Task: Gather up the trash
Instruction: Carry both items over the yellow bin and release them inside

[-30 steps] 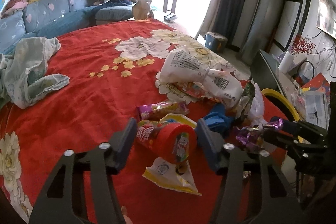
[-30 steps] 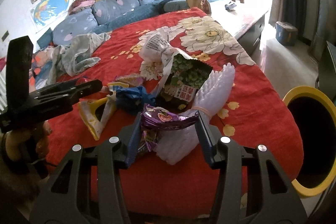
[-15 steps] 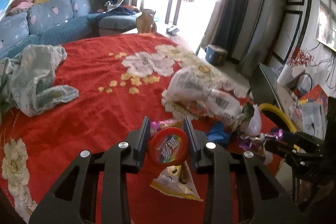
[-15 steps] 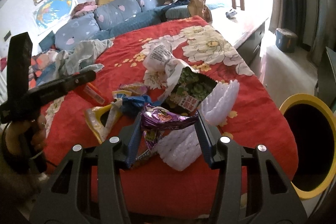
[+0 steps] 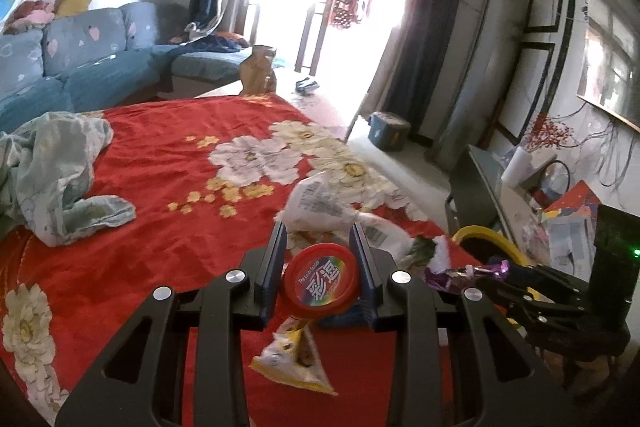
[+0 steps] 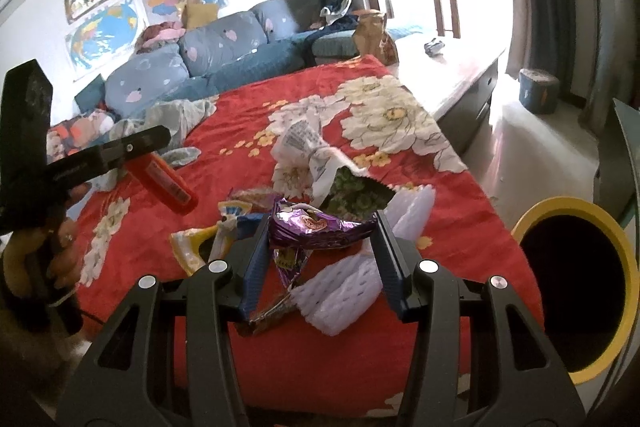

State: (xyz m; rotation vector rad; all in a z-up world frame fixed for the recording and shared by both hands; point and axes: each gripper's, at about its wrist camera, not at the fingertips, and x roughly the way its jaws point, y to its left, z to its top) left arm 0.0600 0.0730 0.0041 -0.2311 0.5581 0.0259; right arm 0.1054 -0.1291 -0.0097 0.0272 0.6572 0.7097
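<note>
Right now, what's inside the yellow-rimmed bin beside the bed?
Nothing can be made out. In the right wrist view the yellow-rimmed bin shows only a dark opening; its bottom is in shadow, so any trash already inside is hidden. The left wrist view shows just part of its rim.

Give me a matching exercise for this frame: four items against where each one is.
Items:
1. red canister
2. purple wrapper
3. yellow-rimmed bin
4. crumpled pale cloth

Places:
A. beside the bed, on the floor
B. between the right claw's pads
C. on the red bedspread, far side
D. between the left claw's pads

Pairs: 1-D, 2-B, 3-A, 4-C
</note>
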